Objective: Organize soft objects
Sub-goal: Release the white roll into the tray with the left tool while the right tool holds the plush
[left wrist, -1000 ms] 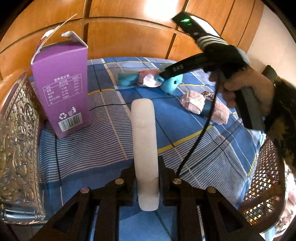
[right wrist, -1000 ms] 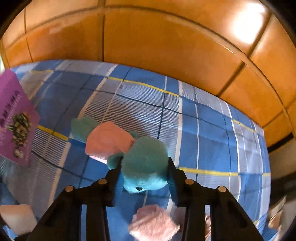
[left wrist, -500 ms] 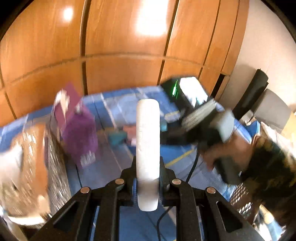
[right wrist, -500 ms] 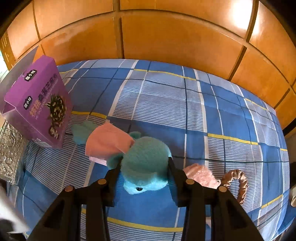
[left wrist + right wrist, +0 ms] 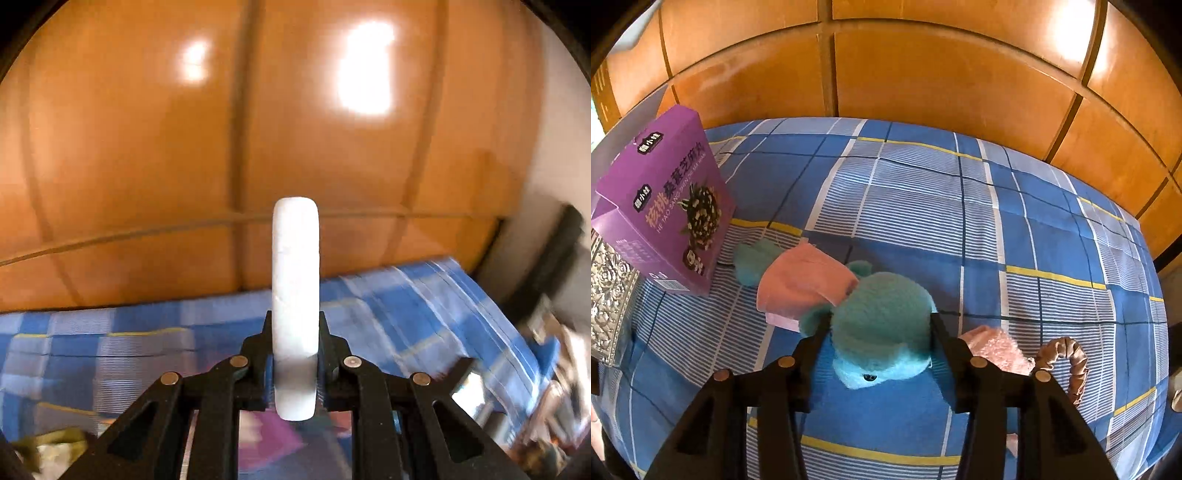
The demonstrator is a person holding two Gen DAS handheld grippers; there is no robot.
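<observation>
Leftward, left hand-held gripper (image 5: 294,363) clamped on white pad (image 5: 295,291), raised mid-frame against wood panelling; blurred, so could slip loose if swung hard. Rightward, right hand-held gripper (image 5: 881,345) clamped on teal plush (image 5: 882,325), low centre on blue bedsheet (image 5: 923,206); pink cloth (image 5: 801,284) could snag, drag along.

— What moved on your left?

— I swung the left gripper (image 5: 295,354) up with the white foam bar (image 5: 295,291); the wooden wall (image 5: 147,129) filled its view.

— And the right?

— I lifted the right gripper (image 5: 881,343) with the teal plush (image 5: 882,328); the purple box (image 5: 665,199) came fully into view.
</observation>
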